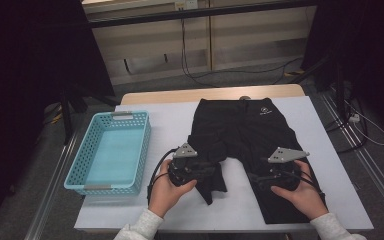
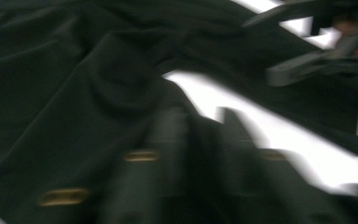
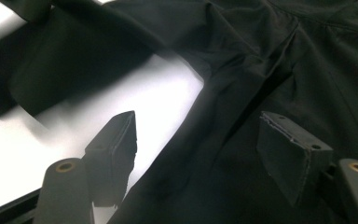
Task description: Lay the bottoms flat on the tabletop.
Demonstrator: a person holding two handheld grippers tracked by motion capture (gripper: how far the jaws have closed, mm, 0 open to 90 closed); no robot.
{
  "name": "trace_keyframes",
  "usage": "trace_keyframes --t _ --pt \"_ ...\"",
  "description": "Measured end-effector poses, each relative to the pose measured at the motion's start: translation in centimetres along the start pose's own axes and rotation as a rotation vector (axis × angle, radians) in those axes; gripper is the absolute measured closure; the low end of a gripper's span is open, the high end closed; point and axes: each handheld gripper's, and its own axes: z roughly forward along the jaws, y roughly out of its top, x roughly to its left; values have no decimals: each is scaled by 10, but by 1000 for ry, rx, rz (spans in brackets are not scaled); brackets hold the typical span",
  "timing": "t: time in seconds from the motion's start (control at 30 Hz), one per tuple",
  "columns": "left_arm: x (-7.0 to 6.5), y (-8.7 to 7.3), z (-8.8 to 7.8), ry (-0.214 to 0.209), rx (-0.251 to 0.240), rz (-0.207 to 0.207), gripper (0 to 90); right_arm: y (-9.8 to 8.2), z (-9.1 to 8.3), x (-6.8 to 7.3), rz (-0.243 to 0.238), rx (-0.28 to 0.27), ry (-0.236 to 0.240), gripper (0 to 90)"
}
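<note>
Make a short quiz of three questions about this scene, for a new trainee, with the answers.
1. True or false: the blue basket holds folded clothes.
2. Which garment lies spread on the white table cover? A) towel B) black trousers C) shirt
3. In the right gripper view, are the jaws of the right gripper apart or pressed together?

Key:
1. False, it is empty.
2. B, the black trousers.
3. Apart, astride the edge of one trouser leg.
</note>
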Motion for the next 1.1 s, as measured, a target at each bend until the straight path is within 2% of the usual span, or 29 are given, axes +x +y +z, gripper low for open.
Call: trace_keyframes --t 0.03,0.07,0.1,0.13,0.17,0.27,0.4,0.43,0.47,0.53,0.57,0.67,0.7,0.83,1.1 --pt "7 -5 2 25 15 -12 530 1 0 1 -2 -2 1 286" --pt "7 -5 2 25 15 -12 488 1 0 1 -2 -2 1 286" --pt "13 -8 2 57 20 -29 427 2 1 3 -5 -3 5 282" --pt "13 -8 2 57 20 -29 376 2 1 3 -5 -3 5 282" --pt "17 -7 -2 58 2 -39 346 2 2 4 -5 -6 11 282" --pt "20 -6 -6 77 -3 -38 303 3 4 5 -9 -4 15 280" --pt "22 -8 -9 103 9 -32 283 6 8 10 -19 -4 28 283" --pt "23 -9 -9 117 15 -31 280 8 10 14 -25 -9 39 303" --pt "23 -9 -9 117 15 -31 278 8 10 14 -25 -9 39 303" --pt "24 -11 -9 119 19 -35 273 12 15 22 -46 -10 66 358" --pt "25 -11 -10 126 30 -25 271 14 17 25 -56 -9 72 374" --pt "25 -13 -10 135 34 -22 267 16 21 31 -62 -5 94 394" --pt "26 -13 -12 142 46 -12 263 18 26 36 -66 2 114 398" --pt "26 -15 -14 153 58 -4 254 21 35 48 -88 23 140 431" --pt "27 -17 -13 160 73 9 251 26 53 65 -132 70 165 485"
